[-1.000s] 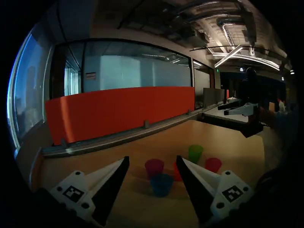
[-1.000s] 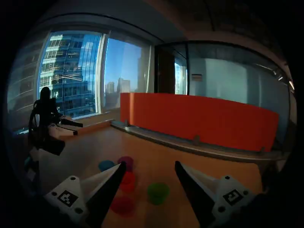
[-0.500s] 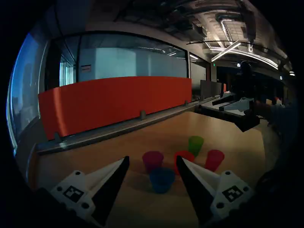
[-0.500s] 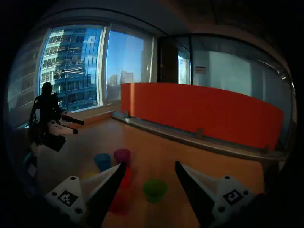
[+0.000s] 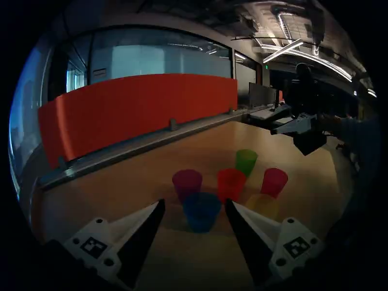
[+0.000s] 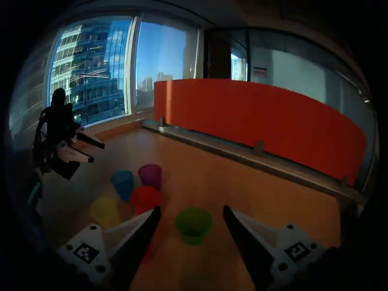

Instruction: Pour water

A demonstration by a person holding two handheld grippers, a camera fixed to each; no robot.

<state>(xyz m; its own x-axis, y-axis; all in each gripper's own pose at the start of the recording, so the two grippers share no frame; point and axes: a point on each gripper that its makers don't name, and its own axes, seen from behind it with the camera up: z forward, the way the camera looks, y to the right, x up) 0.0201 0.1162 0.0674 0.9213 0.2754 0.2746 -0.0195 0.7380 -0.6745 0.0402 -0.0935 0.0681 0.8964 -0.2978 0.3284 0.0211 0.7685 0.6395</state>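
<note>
My left gripper (image 5: 194, 228) is spread wide and holds nothing. My right gripper (image 6: 191, 237) is spread wide too, with nothing in it. Little cups stand close together on the wooden table (image 5: 140, 174). The blue cup (image 5: 201, 211) is just past my left fingers. Behind it are the purple cup (image 5: 187, 183), red cup (image 5: 231, 184), green cup (image 5: 246, 161), pink cup (image 5: 274, 182) and yellow cup (image 5: 262, 206). All stand mouth up (I cannot tell if any holds water).

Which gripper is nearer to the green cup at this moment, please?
Right. The right gripper has the green cup just ahead of its open fingers; the left gripper faces it from beyond the blue cup and red cup.
</note>
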